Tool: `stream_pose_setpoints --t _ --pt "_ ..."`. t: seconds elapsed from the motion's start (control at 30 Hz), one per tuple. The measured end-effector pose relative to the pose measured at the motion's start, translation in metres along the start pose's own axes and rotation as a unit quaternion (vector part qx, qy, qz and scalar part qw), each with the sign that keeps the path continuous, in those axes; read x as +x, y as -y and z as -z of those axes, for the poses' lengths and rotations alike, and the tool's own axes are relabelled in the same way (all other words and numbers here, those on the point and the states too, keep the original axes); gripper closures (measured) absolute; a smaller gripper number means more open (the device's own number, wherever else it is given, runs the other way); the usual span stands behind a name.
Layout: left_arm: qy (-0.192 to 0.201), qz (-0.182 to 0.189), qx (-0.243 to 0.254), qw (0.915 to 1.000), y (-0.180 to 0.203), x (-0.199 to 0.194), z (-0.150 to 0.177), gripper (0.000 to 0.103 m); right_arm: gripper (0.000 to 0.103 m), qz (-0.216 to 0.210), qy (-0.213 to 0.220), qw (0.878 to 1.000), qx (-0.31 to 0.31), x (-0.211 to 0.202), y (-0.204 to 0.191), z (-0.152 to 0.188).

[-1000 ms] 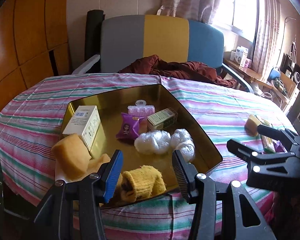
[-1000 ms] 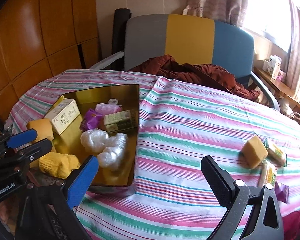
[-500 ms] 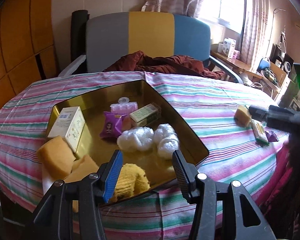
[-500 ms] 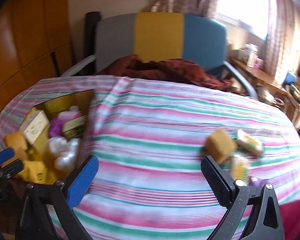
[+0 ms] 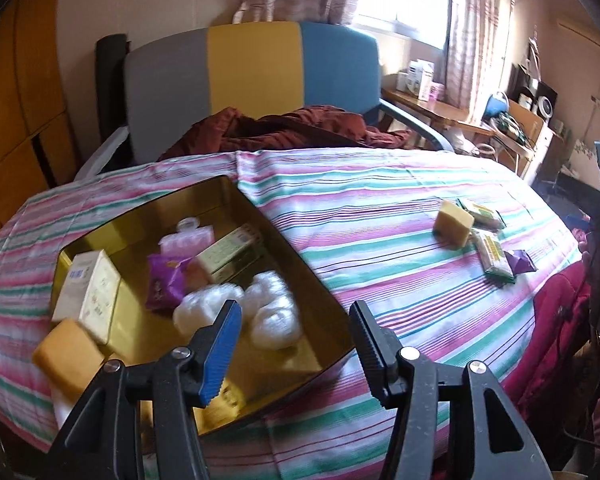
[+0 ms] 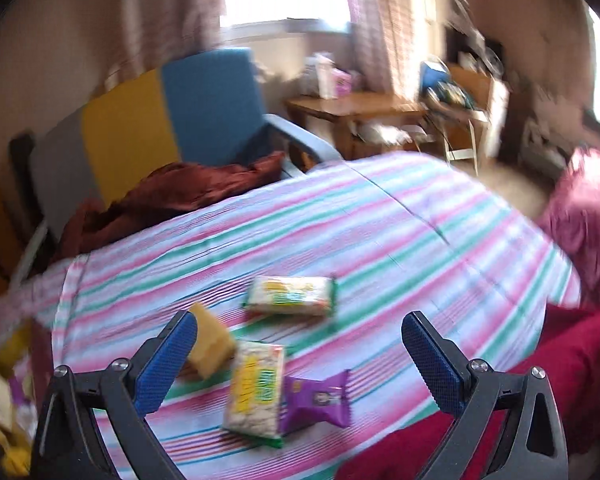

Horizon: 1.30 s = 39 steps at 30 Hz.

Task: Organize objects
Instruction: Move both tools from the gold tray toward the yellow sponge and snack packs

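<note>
Striped cloth (image 5: 380, 232) in pink, green and white covers a round table in a sunlit room.

Nearest in the left wrist view, the left gripper (image 5: 294, 344) hangs over the near edge of a gold tin (image 5: 324, 300). Its jaws are opening, with nothing between them and nothing touched. Inside the tin lie goods that look already sorted: white plastic-wrapped bundles (image 5: 256, 308), a purple packet (image 5: 164, 280), a green-and-gold box (image 5: 226, 254), a pink item behind it, and a white carton (image 5: 90, 292) against the left wall. A tan sponge block (image 5: 66, 350) rests at the near left corner; whether it sits in the tin or just outside, I cannot tell.

In the blurred right wrist view, the right gripper (image 6: 300, 356) stands wide apart, gripping nothing, above the things not yet put away: a purple snack packet (image 6: 320, 398) touching a yellow-green snack pack (image 6: 256, 392), a yellow sponge (image 6: 210, 346) beside the left finger, and a second snack pack (image 6: 292, 296) farther off. They lie well apart from the tin, so this hand seems poised to pick one.

Beyond the table, a rust-red cloth (image 5: 284, 128) lies on a grey, yellow and blue chair (image 5: 252, 68).
</note>
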State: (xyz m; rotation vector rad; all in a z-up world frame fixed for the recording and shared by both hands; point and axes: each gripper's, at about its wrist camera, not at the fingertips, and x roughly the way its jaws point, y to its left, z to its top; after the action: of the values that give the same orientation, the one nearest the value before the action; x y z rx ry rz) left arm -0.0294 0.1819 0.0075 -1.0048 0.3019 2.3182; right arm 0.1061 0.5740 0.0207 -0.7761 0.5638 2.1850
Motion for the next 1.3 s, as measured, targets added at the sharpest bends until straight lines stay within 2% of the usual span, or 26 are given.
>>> stream_pose_setpoints --t 0.13,0.17,0.2,0.23,0.27,0.43,0.6,0.73,0.83,0.9,1.23,1.3 --pt "-0.009 0.007 0.023 0.9997 0.023 0.013 -0.009 0.046 0.0 -0.038 -0.018 0.992 0.12 0.014 0.04 0.009" --pt "-0.012 0.011 0.028 0.9995 0.029 0.016 -0.01 0.046 0.0 -0.041 -0.026 0.989 0.138 0.017 0.046 0.011" --pt "-0.015 0.016 0.034 0.9992 0.036 0.02 -0.012 0.046 0.0 -0.046 -0.015 0.988 0.144 0.014 0.048 0.011" --pt "-0.018 0.02 0.041 0.9988 0.043 0.024 -0.014 0.046 0.0 -0.046 0.004 0.988 0.145 0.009 0.049 0.01" --pt "-0.021 0.024 0.046 0.9984 0.049 0.027 -0.015 0.045 0.0 -0.044 0.005 0.988 0.145 0.008 0.048 0.01" --pt "-0.035 0.051 0.074 0.9954 0.082 0.047 -0.025 0.04 0.0 -0.055 -0.003 0.989 0.135 0.011 0.042 0.01" --pt "-0.04 0.071 0.094 0.9923 0.109 0.065 -0.039 0.039 0.0 -0.06 -0.006 0.989 0.138 0.014 0.045 0.011" --pt "-0.053 0.086 0.106 0.9892 0.131 0.087 -0.054 0.029 0.0 -0.058 -0.01 0.989 0.135 0.016 0.043 0.011" --pt "-0.059 0.093 0.117 0.987 0.149 0.102 -0.062 0.027 0.0 -0.057 -0.012 0.989 0.133 0.018 0.041 0.012" --pt "-0.064 0.102 0.128 0.9845 0.16 0.113 -0.066 0.022 0.0 -0.057 -0.014 0.99 0.13 0.019 0.04 0.012" --pt "-0.074 0.126 0.195 0.9699 0.211 0.172 -0.089 0.019 0.0 -0.065 -0.021 0.99 0.126 0.023 0.038 0.011" --pt "-0.078 0.136 0.201 0.9669 0.218 0.182 -0.094 0.015 0.0 -0.068 -0.022 0.989 0.126 0.024 0.037 0.011"
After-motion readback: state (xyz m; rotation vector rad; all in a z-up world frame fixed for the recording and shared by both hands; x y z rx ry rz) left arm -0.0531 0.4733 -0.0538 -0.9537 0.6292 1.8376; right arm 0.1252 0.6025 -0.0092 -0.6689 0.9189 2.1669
